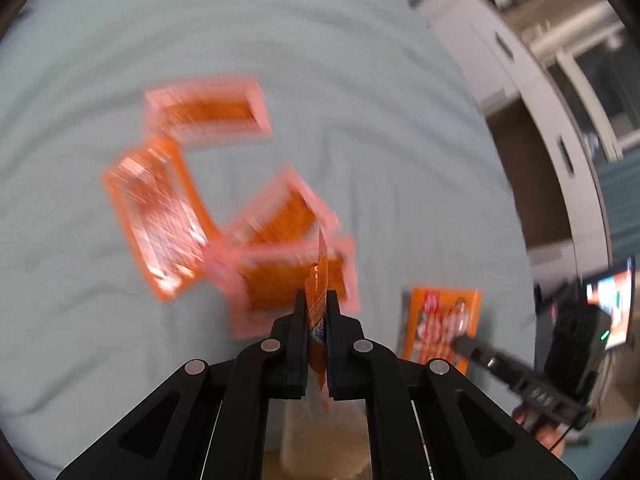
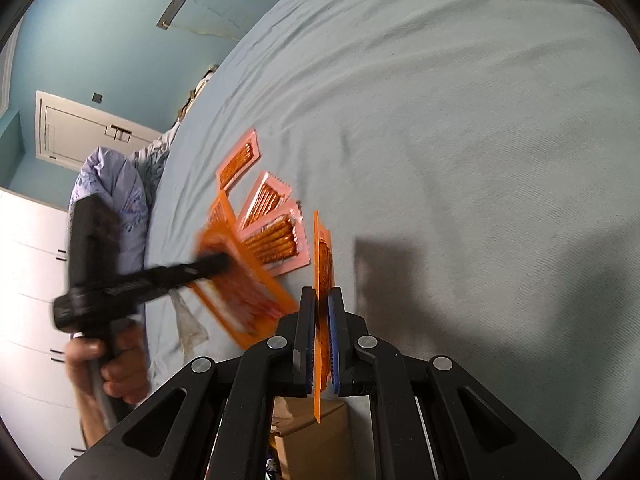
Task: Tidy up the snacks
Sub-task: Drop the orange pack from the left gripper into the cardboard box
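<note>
Bed [image 2: 460,120] with pale blue sheet carries everything; cardboard box [image 2: 308,436] sits below its near edge, probably the destination.

Snack packets: three pink-edged pretzel-stick packs [image 2: 276,240] lie fanned on the sheet, touching or overlapping. One large orange pack [image 1: 160,220] lies beside them in the left wrist view; badly blurred there. Another orange pack [image 1: 440,324] lies apart, towards the right hand-held gripper.

Handling, as a judgement: packs are light, flat, thin film, probably slick. Sticks inside are brittle, so squeezing over the contents risks snapping them. Best hold is on the sealed border or a short end, edge-on, and a pack held that way will flop or swing.

Left hand-held gripper [image 1: 316,300]: jaws nearly together, pinching an orange pack [image 1: 318,280] edge-on, clear of the sheet. In the right wrist view it appears with an orange pack at its tip, blurred.

Right hand-held gripper [image 2: 320,300]: jaws clamped on a thin orange pack [image 2: 322,256], held upright on edge above the bed, its tail hanging past the pads towards the box.
</note>
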